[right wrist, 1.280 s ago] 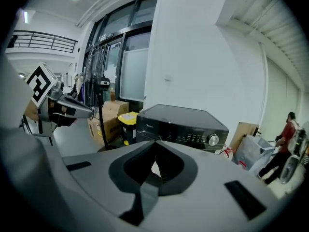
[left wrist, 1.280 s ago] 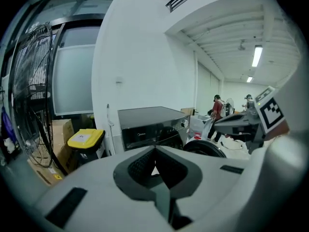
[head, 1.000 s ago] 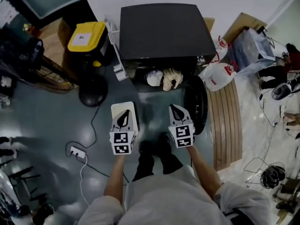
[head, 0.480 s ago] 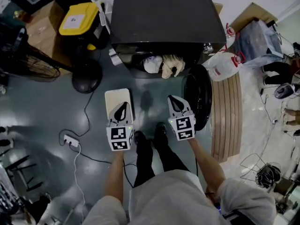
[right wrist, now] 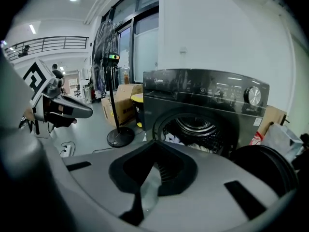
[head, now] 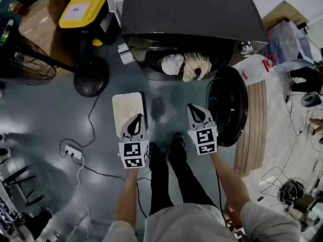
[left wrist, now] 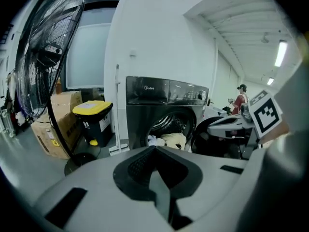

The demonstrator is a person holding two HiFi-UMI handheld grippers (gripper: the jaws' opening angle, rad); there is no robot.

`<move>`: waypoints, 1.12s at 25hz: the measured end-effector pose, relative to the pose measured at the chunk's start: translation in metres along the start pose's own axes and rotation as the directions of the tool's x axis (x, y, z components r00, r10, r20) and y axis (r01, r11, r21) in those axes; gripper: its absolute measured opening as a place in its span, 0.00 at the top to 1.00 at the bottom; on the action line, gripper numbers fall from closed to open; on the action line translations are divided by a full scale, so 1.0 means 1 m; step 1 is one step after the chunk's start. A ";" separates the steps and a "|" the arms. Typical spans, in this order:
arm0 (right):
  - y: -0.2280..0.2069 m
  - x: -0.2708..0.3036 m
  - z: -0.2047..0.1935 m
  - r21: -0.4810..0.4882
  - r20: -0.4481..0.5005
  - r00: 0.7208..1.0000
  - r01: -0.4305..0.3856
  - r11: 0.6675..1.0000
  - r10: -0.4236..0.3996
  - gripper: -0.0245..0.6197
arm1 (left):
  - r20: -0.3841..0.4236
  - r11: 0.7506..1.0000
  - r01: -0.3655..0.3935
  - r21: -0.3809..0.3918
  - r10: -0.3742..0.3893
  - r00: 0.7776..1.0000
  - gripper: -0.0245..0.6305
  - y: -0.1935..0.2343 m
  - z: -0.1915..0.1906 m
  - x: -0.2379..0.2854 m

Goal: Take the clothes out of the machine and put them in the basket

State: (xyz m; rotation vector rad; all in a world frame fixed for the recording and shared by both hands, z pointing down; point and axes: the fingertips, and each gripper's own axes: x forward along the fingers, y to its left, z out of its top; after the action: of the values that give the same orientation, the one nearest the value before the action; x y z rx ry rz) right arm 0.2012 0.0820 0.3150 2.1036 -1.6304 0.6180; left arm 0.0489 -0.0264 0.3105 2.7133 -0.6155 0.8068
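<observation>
left tool (head: pixel 134 126): jaws were pressed together with nothing in them; it hung low over the floor, overlapping the near edge of the basket in the head view.
right tool (head: pixel 197 116): jaws were also together and empty; it sat just beside the open door, well short of the drum.
clothes: a white garment (head: pixel 172 63) and a cream garment (head: pixel 197 65) were bunched at the mouth of the washing machine (head: pixel 192 14), the cream one drooping over the lip. None were out yet.
basket (head: pixel 126 106): white and perforated, on the floor left of the opening. I took it for the basket, but its depth couldn't be read from above.
risk 1: with both tools closed, reaching in like that would only push the clothes deeper. The jaws needed to open first.
risk 2: the drooping cream garment could slide to the floor if only the white one was pulled.
risk 3: the round door (head: pixel 228 107) stood swung out to the right, so the right tool or arm could knock it.
risk 4: a carry to the basket could drag fabric on the floor.
in the way: the person's shoes (head: pixel 176 141) stood between the tools, and a power strip (head: pixel 73 153) and its cable lay to the left.
around: a fan base (head: pixel 91 77), a yellow-lidded bin (head: pixel 83 14) and a detergent jug (head: pixel 255 70) were all clear of the path.
</observation>
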 end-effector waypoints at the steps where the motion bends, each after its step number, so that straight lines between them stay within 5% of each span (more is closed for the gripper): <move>1: 0.002 0.006 -0.007 -0.002 -0.004 1.000 -0.002 1.000 0.002 0.93 | -0.002 1.000 -0.001 -0.002 0.001 1.000 0.93 0.004 -0.009 0.005; 13: 0.004 0.068 -0.107 -0.020 -0.059 0.998 0.008 1.000 -0.009 0.93 | -0.018 1.000 0.004 -0.020 -0.004 1.000 0.93 0.022 -0.096 0.069; 28: 0.006 0.148 -0.188 -0.051 -0.073 0.997 0.015 0.999 -0.019 0.93 | -0.024 1.000 0.021 0.004 -0.021 0.999 0.93 0.044 -0.179 0.139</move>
State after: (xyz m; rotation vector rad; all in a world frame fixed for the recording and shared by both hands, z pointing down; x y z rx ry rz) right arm 0.2093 0.0697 0.5535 2.0326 -1.5702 0.6347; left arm 0.0512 -0.0487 0.5405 2.7054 -0.5799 0.8351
